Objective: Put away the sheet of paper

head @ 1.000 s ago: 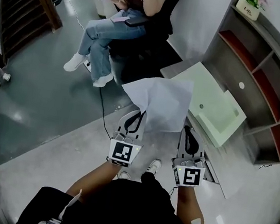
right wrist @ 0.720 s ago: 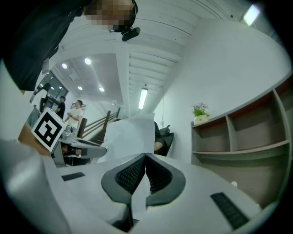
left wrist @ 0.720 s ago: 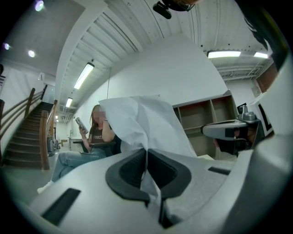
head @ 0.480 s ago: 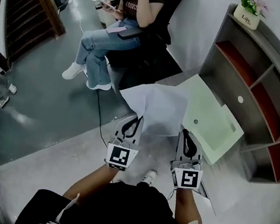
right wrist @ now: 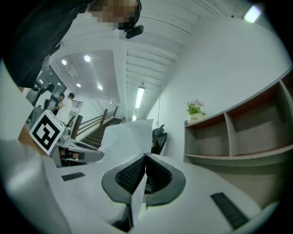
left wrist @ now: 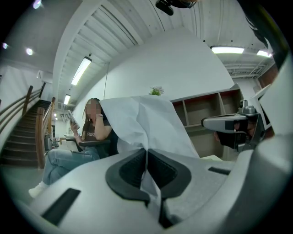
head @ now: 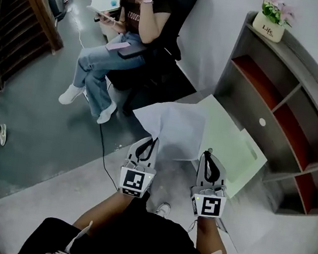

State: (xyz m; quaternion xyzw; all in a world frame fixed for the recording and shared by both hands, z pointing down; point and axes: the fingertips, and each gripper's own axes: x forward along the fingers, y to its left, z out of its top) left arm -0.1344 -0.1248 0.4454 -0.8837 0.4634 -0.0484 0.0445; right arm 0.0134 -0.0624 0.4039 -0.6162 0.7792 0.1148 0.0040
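Observation:
A white sheet of paper [head: 173,128] hangs in the air between both grippers, slightly creased. My left gripper [head: 150,142] is shut on its near left edge, and my right gripper [head: 207,155] is shut on its near right edge. In the left gripper view the sheet of paper [left wrist: 146,123] rises from between the closed black pads [left wrist: 132,169]. In the right gripper view the sheet of paper [right wrist: 126,139] stands up from the pinched pads [right wrist: 158,176] in the same way. Beyond the sheet lies a pale green low table [head: 235,150].
A grey shelf unit [head: 275,99] with red-lined compartments stands at the right, a potted plant [head: 271,19] on top. A seated person [head: 122,35] on a black chair holds a phone ahead left. A black cable [head: 104,145] runs over the floor. Stairs [head: 15,19] are far left.
The whole scene has shifted: the shelf unit and green table appear nearer and lower left. The grippers hold the sheet as before, carried a little closer to the table.

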